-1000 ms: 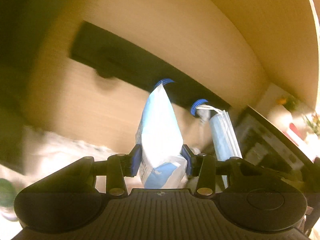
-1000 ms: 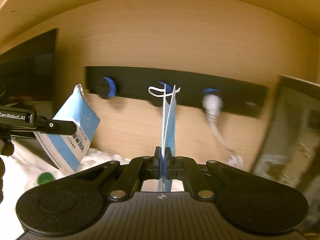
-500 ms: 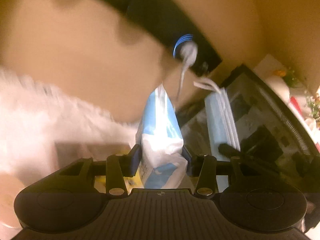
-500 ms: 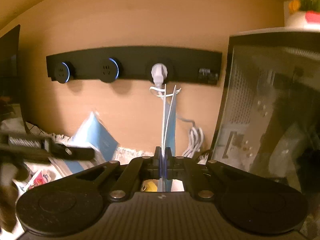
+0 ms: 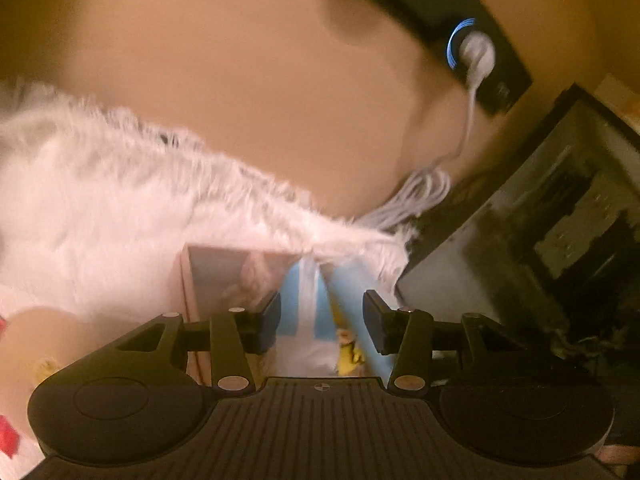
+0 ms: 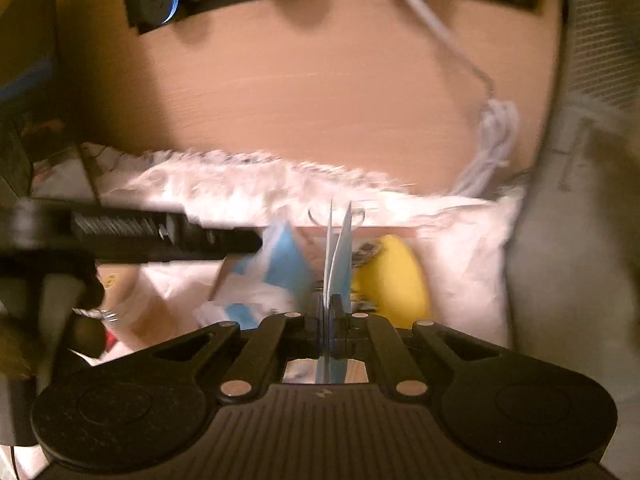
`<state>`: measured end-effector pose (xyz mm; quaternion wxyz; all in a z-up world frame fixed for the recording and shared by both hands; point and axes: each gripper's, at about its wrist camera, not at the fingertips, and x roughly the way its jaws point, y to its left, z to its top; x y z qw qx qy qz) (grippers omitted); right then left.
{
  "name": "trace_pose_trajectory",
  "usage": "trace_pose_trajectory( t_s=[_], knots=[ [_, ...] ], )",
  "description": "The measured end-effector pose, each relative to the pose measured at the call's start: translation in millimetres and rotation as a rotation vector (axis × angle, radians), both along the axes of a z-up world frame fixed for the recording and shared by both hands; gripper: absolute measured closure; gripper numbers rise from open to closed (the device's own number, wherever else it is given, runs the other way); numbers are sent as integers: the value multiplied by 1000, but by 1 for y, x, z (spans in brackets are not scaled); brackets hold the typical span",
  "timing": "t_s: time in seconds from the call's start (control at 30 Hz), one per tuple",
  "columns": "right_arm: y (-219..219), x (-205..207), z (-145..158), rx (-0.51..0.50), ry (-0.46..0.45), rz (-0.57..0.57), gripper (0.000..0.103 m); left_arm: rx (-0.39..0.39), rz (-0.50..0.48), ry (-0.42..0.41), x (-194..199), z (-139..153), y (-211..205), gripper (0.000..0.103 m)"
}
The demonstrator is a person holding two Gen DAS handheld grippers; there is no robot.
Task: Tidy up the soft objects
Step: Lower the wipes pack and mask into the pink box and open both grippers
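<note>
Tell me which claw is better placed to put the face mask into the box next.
Right. The right claw is shut on the face mask, which points toward the open box. The left claw has the blue packet between its jaws, so it is not free.

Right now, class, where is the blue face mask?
In the right wrist view the blue face mask stands upright at centre, pinched in the right tongs, between the blue-and-white packet and a yellow object.
</note>
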<state>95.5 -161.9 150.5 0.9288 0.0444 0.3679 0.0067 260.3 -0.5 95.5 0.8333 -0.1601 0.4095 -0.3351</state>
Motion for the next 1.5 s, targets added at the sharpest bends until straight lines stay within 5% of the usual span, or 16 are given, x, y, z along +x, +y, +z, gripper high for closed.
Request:
trace_pose_trajectory(
  t_s=[0.33, 0.63, 0.8, 0.97, 1.27, 1.5],
  knots=[
    [-6, 59, -66, 107, 116, -10, 100, 200, -41, 22, -15, -10, -2, 63],
    [-10, 34, -65, 92, 91, 2, 100, 219, -59, 45, -13, -25, -12, 65],
    [-8, 11, -39, 28, 24, -7, 77, 236, -62, 23, -14, -26, -17, 64],
    [-6, 7, -22, -2, -8, -6, 82, 257, -85, -15, -21, -19, -20, 65],
    [-17, 25, -69, 132, 166, -42, 96, 231, -64, -54, -29, -3, -11, 65],
    [-5, 15, -72, 99, 167, -20, 96, 217, -18, -108, -21, 4, -13, 65]
  ],
)
